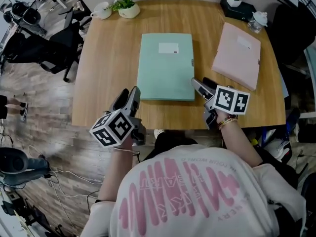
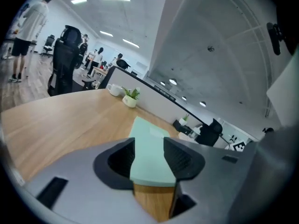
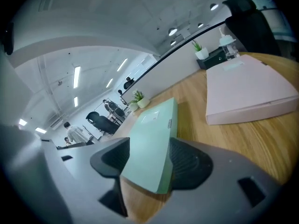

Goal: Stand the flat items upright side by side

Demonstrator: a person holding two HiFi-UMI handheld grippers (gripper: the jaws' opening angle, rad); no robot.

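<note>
Green file (image 2: 152, 160) partly behind jaws

White T-shirt (image 1: 197, 201), pink print; bracelet (image 1: 227, 123); grey left gripper (image 1: 127, 96), right gripper (image 1: 203, 84), black-and-white marker cubes (image 1: 114, 128), dark ribbed fingers (image 2: 180, 157)

left tongs (image 1: 129, 92): jaws apart, angled down | right tongs (image 1: 200, 82): jaws apart, angled down

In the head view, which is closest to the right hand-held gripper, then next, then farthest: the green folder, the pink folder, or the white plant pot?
1. Green folder, right beside the right hand-held gripper, on its left.
2. Pink folder, a bit beyond, to the right.
3. White plant pot, far off, at the back left.
</note>
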